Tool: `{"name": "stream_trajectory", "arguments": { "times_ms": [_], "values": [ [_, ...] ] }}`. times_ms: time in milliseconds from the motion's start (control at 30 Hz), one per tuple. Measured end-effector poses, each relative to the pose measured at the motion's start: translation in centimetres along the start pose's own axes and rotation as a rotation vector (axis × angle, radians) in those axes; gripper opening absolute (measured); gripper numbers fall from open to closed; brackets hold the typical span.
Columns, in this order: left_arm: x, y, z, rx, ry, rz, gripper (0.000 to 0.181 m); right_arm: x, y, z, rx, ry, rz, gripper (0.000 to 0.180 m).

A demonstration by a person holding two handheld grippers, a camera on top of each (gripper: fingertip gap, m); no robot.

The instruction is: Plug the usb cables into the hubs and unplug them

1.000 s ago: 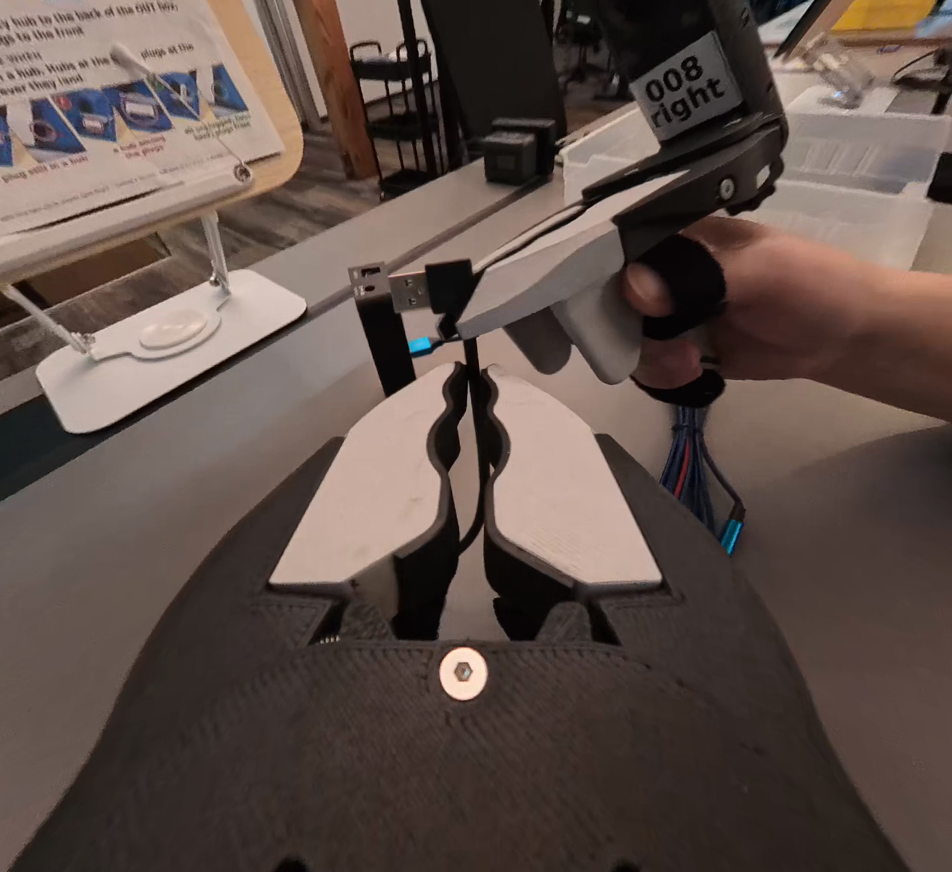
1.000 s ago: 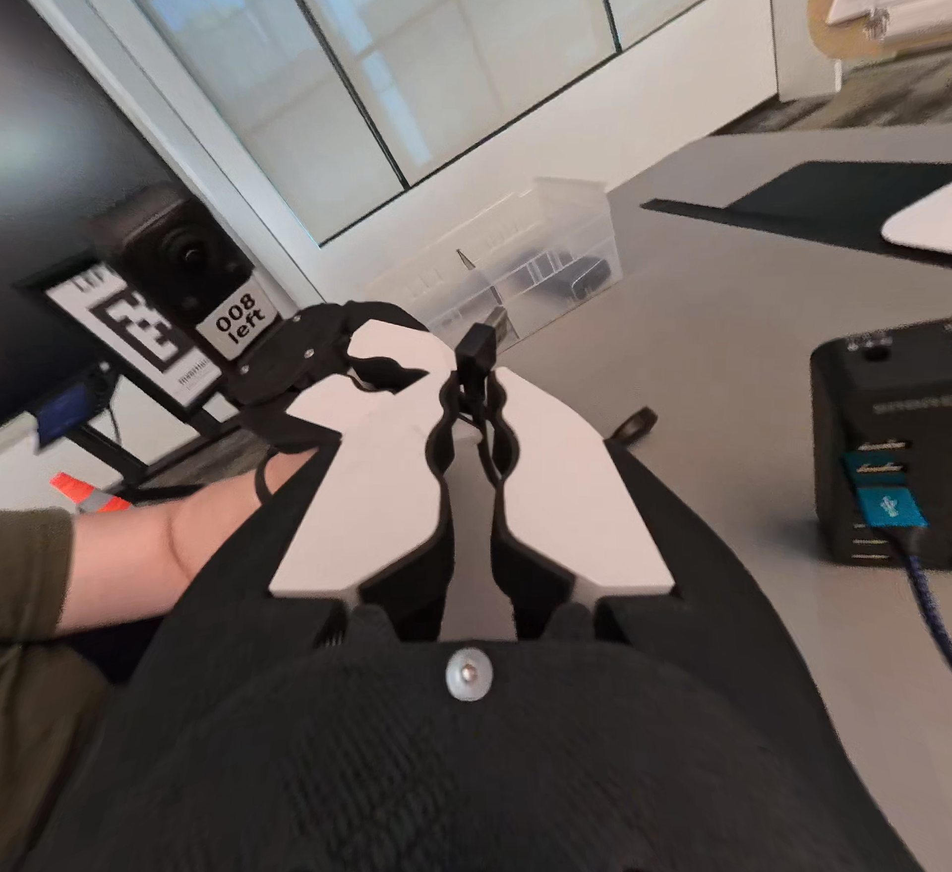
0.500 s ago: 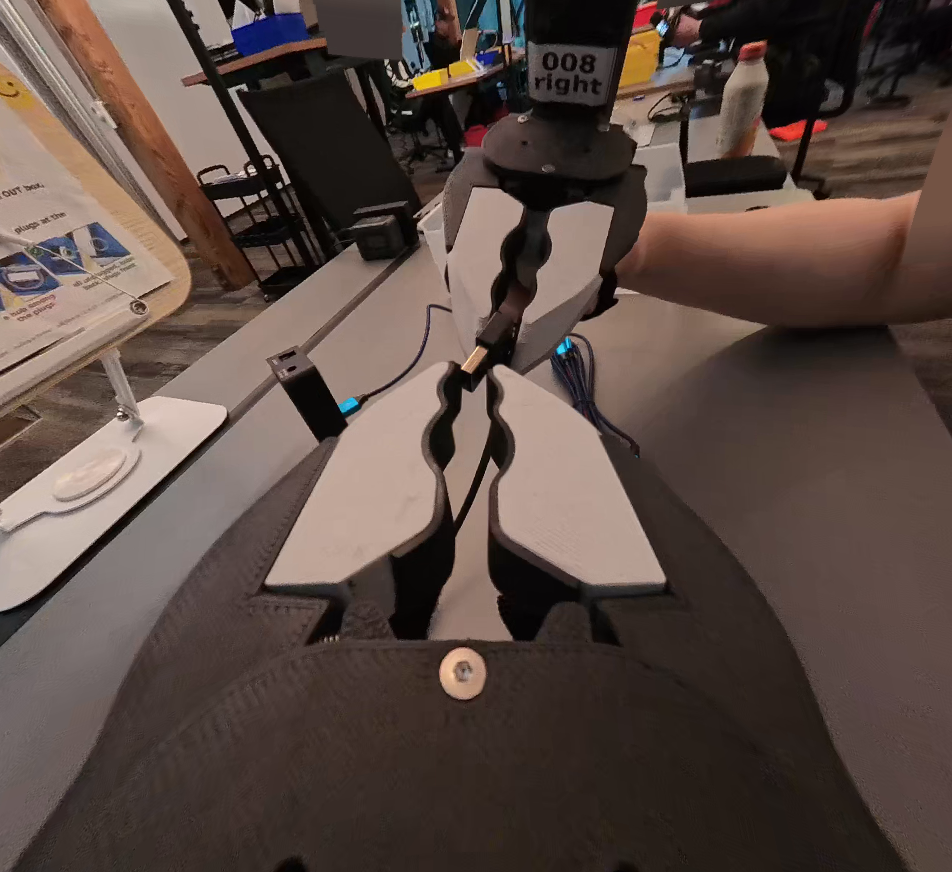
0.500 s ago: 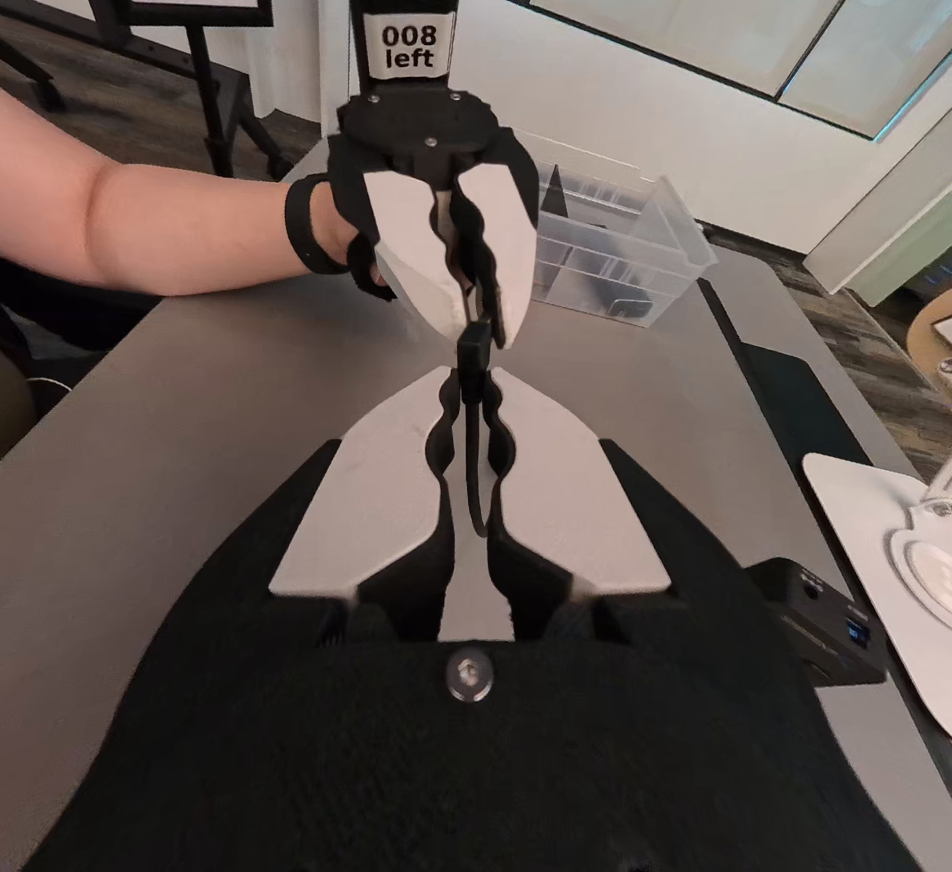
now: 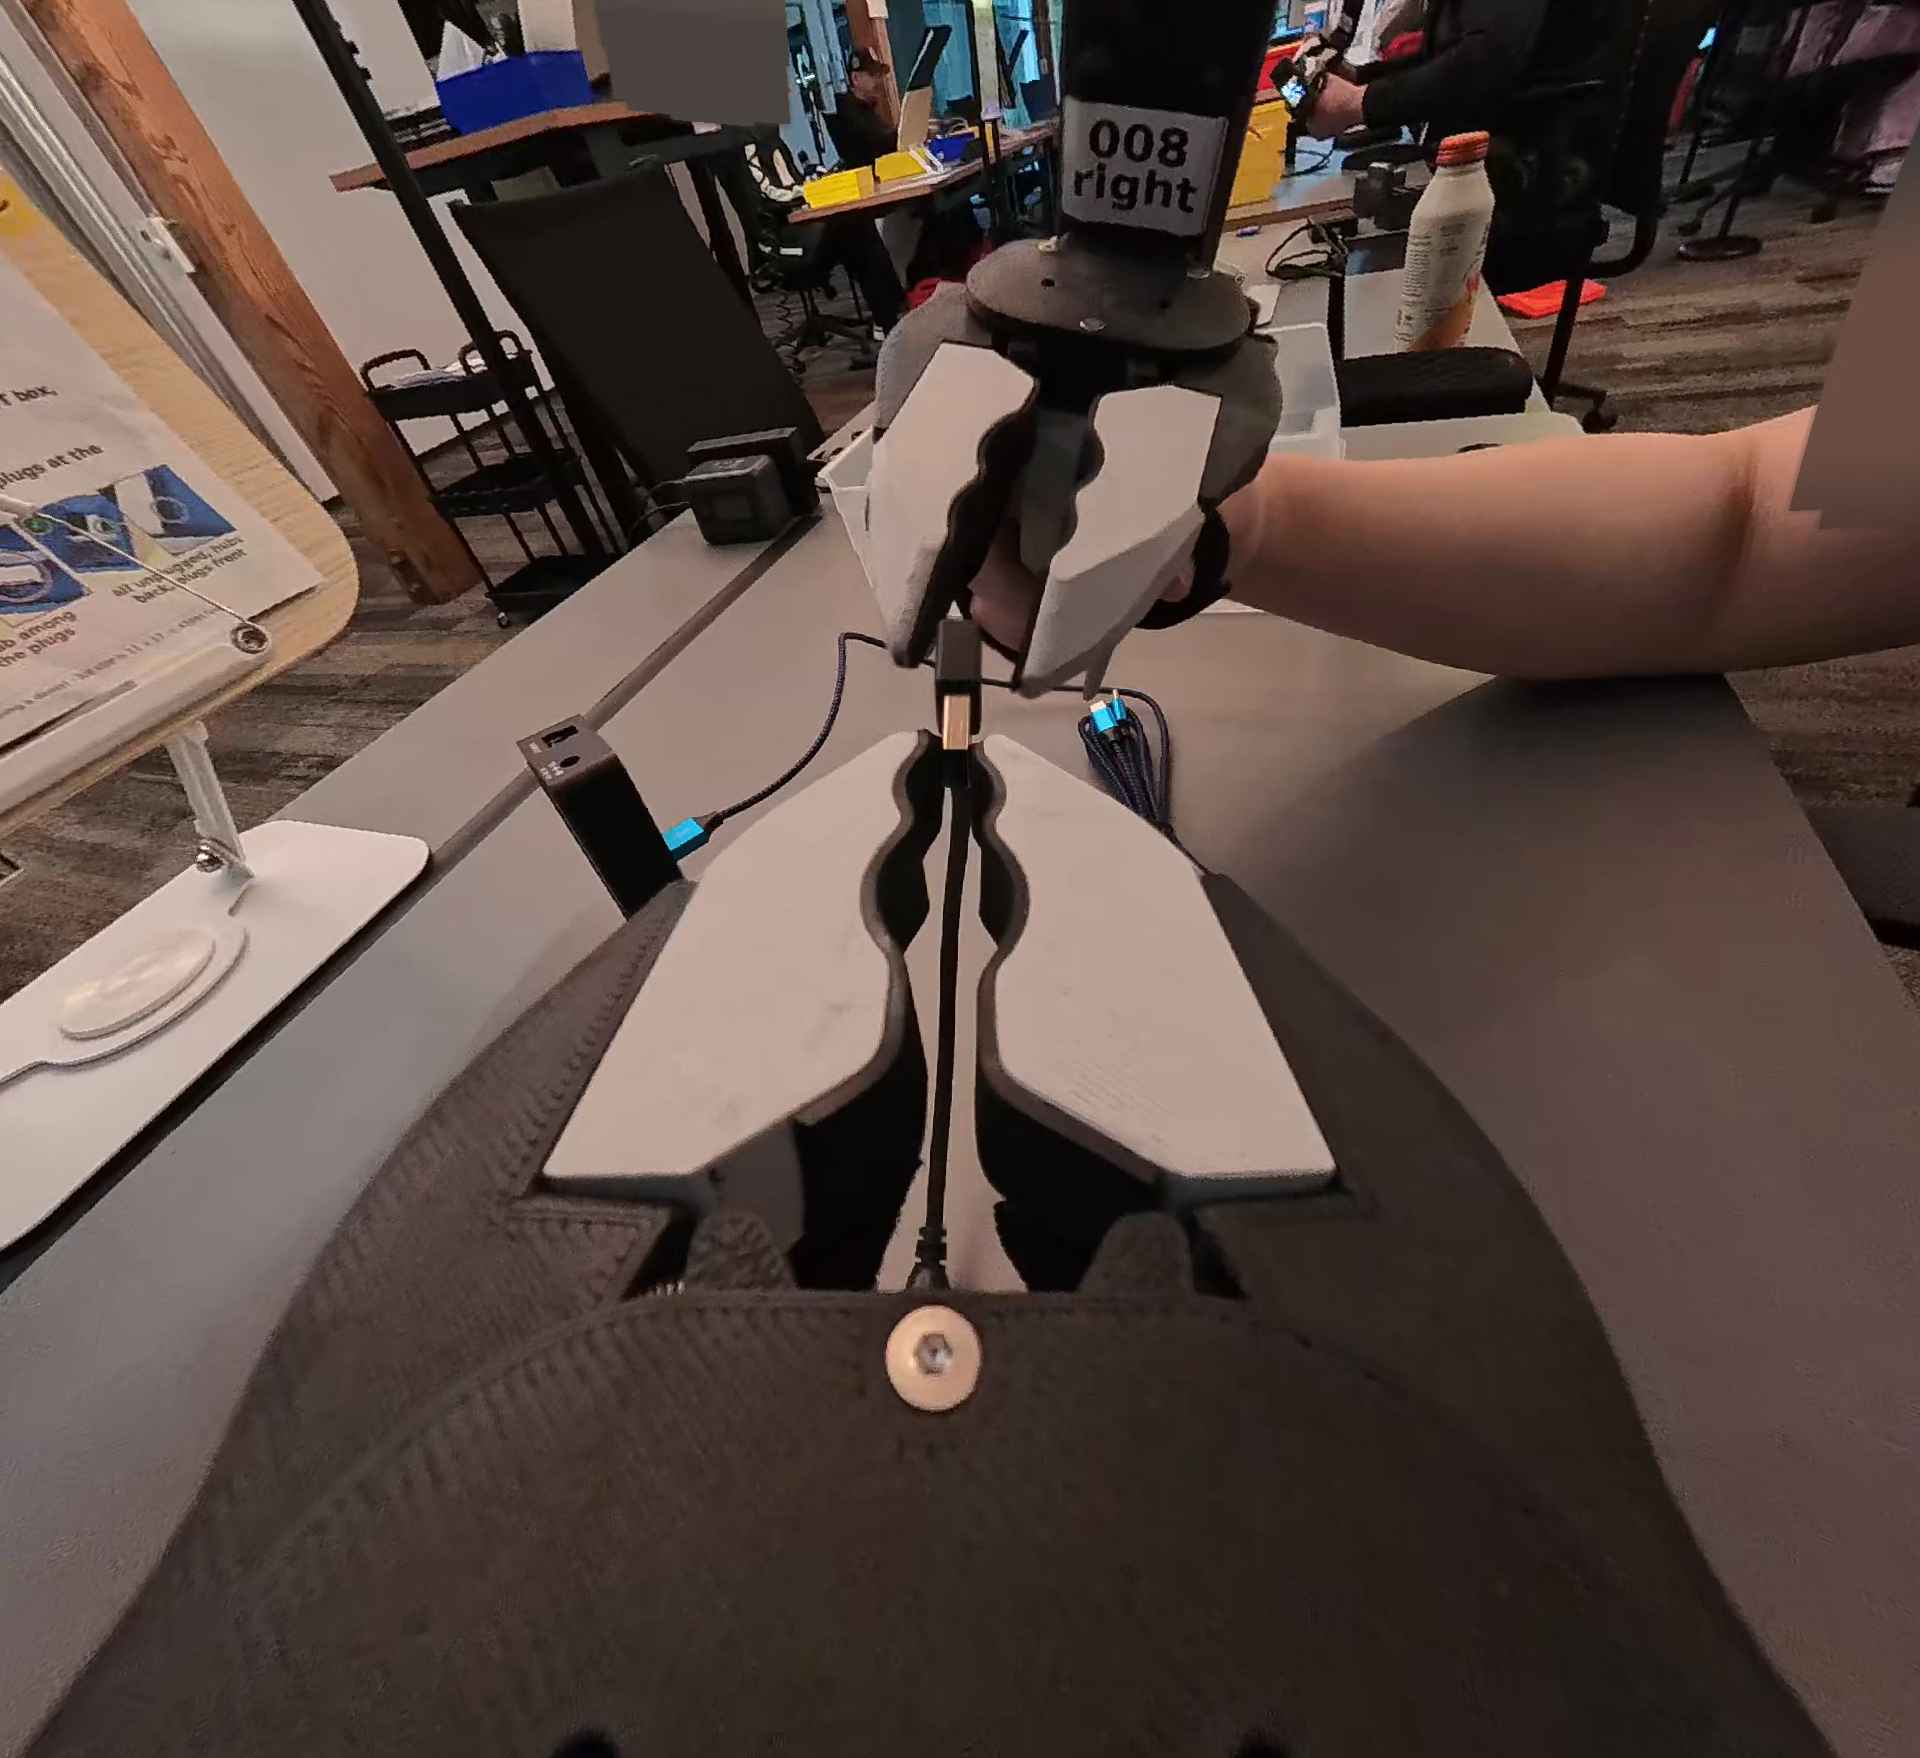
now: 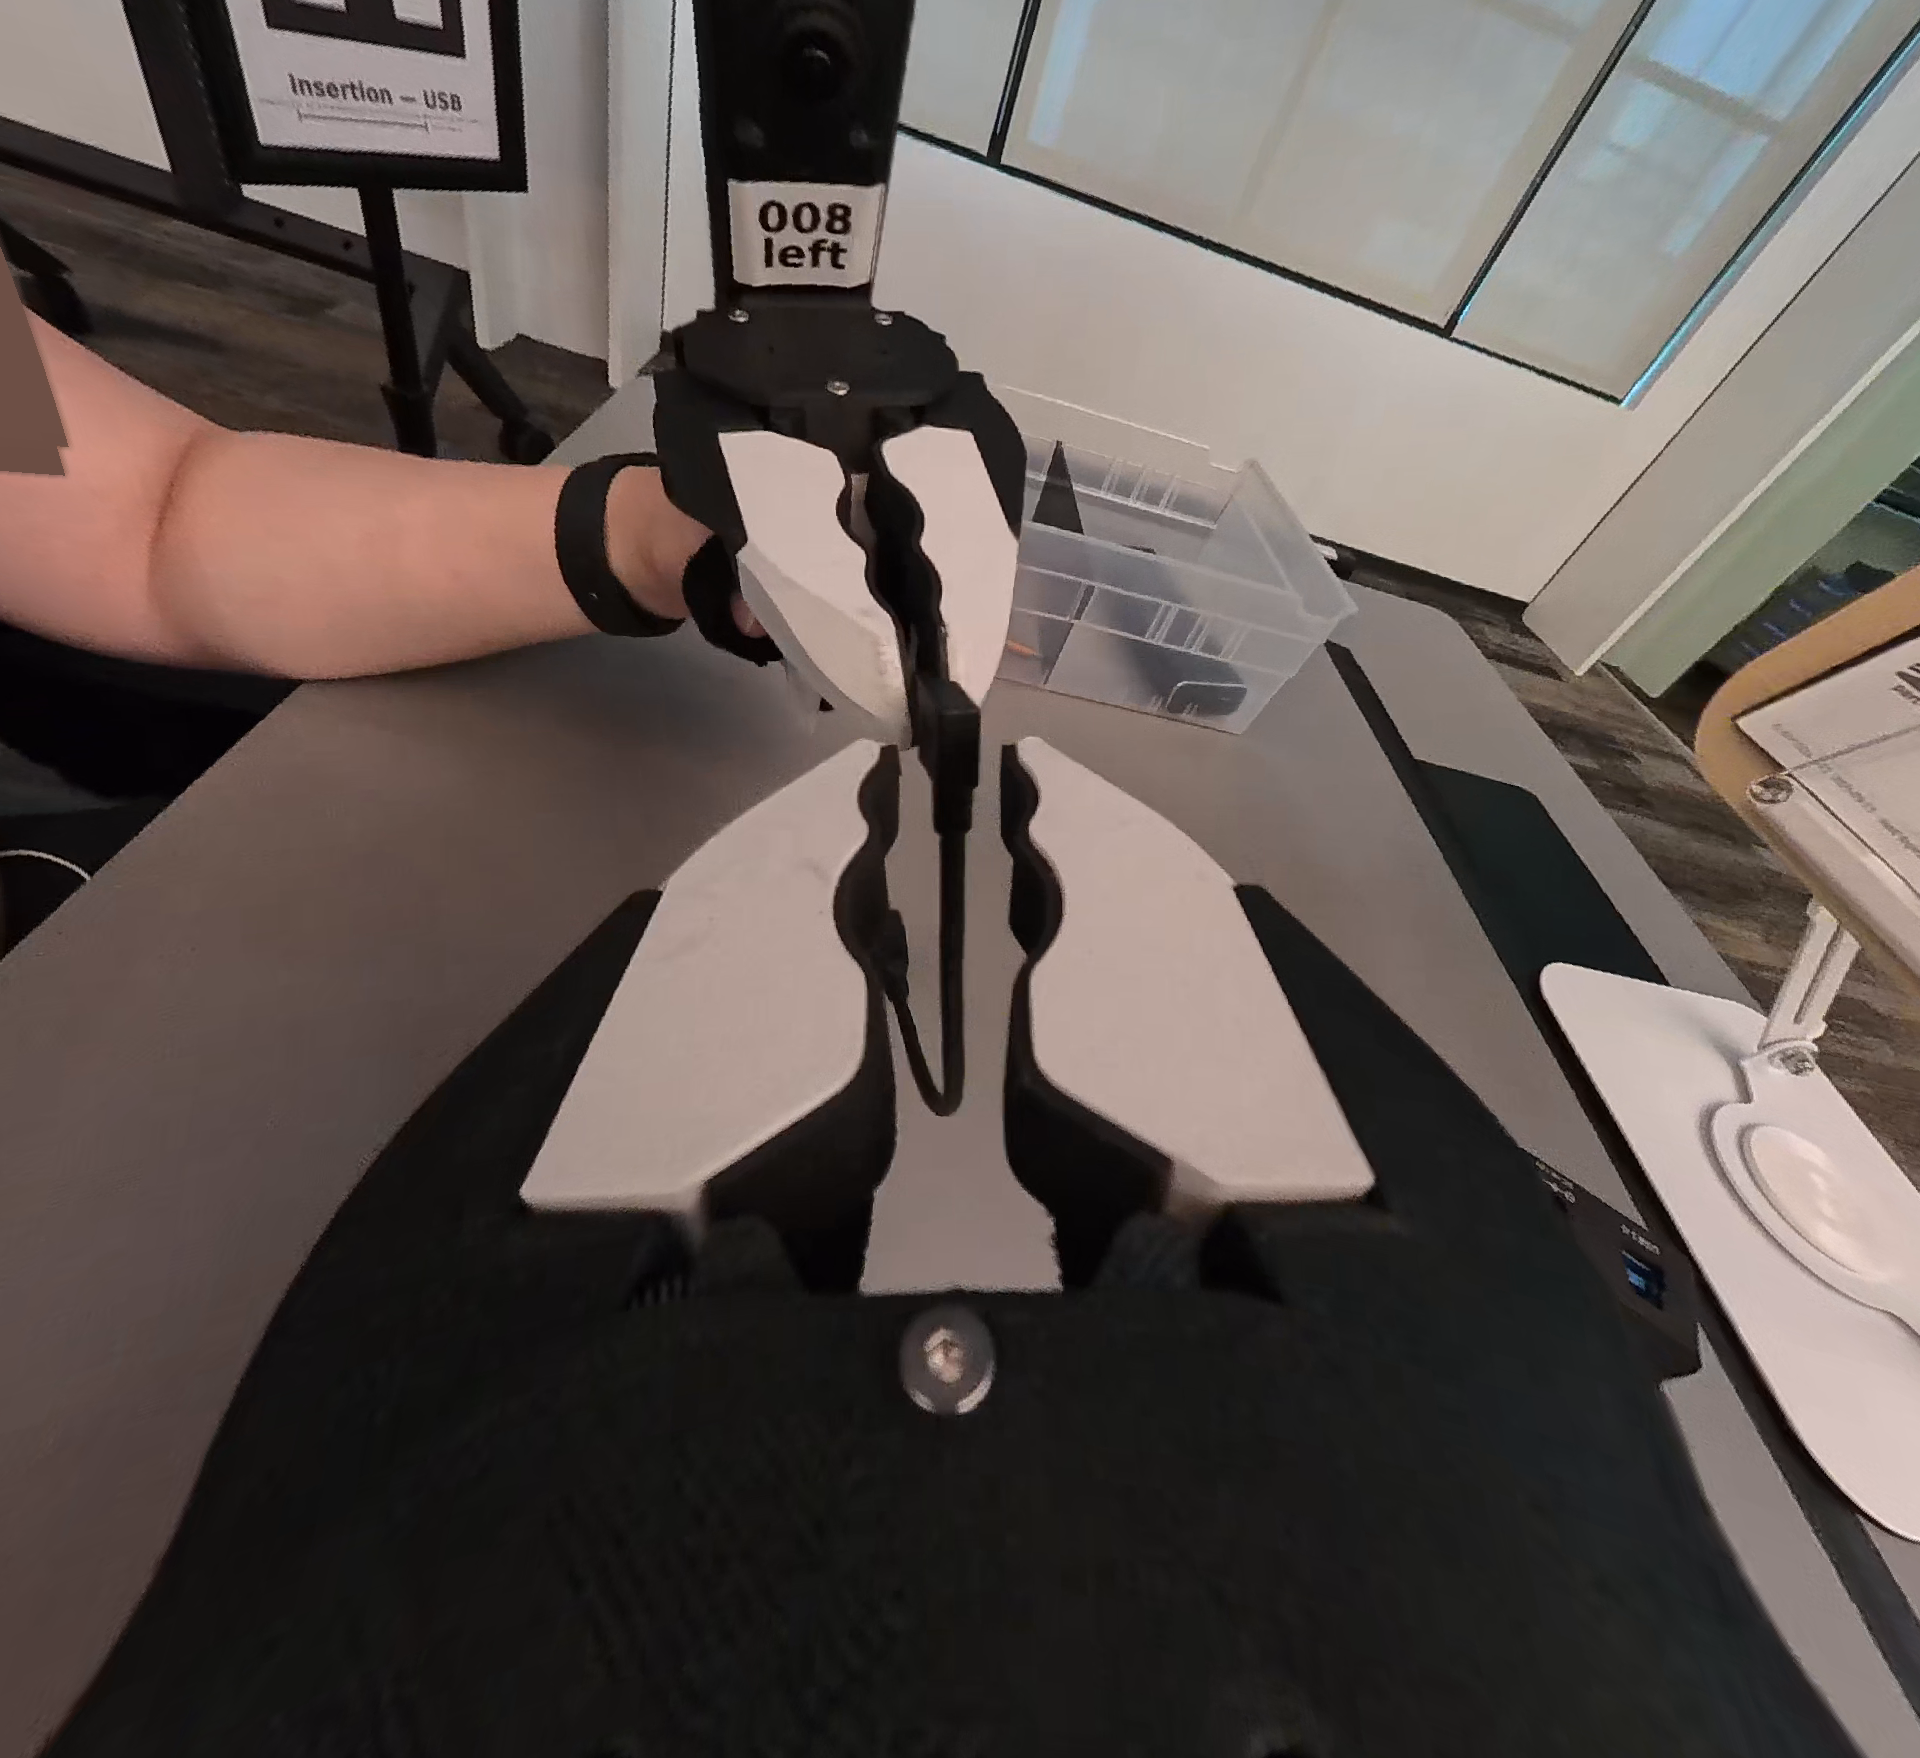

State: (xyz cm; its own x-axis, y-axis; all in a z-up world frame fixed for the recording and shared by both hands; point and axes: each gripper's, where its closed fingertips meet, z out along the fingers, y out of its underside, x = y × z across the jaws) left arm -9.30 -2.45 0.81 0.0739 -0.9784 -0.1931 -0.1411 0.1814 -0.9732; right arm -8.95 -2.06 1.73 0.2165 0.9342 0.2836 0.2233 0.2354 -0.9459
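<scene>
the two grippers face each other tip to tip above the grey table (image 5: pixel 1455 877), with a short black usb cable between them. the left gripper (image 5: pixel 948 744), white-fingered on a black body, is clenched on the metal usb-a plug (image 5: pixel 957 719) of that thin black usb cable (image 5: pixel 943 1002), which runs back between its fingers toward the camera. the plug's black housing (image 5: pixel 957 659) sticks out past the left fingertips and sits in the gap of the right gripper (image 5: pixel 966 669).

in the right wrist view the right gripper (image 6: pixel 940 752) stands released, its white fingers (image 6: pixel 1143 960) clearly apart and not touching the cable; the black housing (image 6: pixel 951 732) hangs between them, and the cable (image 6: pixel 951 939) drops from it into a loop (image 6: pixel 940 1100) whose other end, a small connector (image 6: pixel 894 950), lies against the inner edge of the gripper's left-hand finger. the left gripper (image 6: pixel 925 680) pinches the plug from the far side.

a black box-shaped usb hub (image 5: pixel 597 809) stands upright on the table left of the grippers, with a blue-tipped braided cable (image 5: pixel 748 804) plugged into its side. a bundle of blue braided cables (image 5: pixel 1127 752) lies just beyond the left gripper. a clear plastic bin (image 6: pixel 1174 607) sits behind the left gripper, and a white stand base (image 6: pixel 1745 1168) rests at the table's edge.
</scene>
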Motion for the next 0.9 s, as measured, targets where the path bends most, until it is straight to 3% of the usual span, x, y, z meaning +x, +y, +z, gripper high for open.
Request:
{"name": "stream_trajectory", "arguments": {
  "times_ms": [700,733,800,900],
  "values": [
    [1.2,0.0,0.6,-0.001,0.047,0.030,0.003,-1.4,0.3,-0.2,-0.029,-0.099,-0.016,0.008],
    [1.3,-0.3,0.5,0.021,0.044,0.027,0.007,-1.6,0.1,-0.4,-0.008,-0.120,-0.021,0.009],
    [1.3,-1.4,0.1,0.081,0.039,0.008,0.031,-2.4,-0.7,-1.7,0.085,-0.218,0.005,0.009],
    [1.2,-2.5,-0.8,0.155,0.079,-0.060,0.035,-2.5,-3.4,-5.4,0.325,-0.371,0.127,0.008]
  ]
}}
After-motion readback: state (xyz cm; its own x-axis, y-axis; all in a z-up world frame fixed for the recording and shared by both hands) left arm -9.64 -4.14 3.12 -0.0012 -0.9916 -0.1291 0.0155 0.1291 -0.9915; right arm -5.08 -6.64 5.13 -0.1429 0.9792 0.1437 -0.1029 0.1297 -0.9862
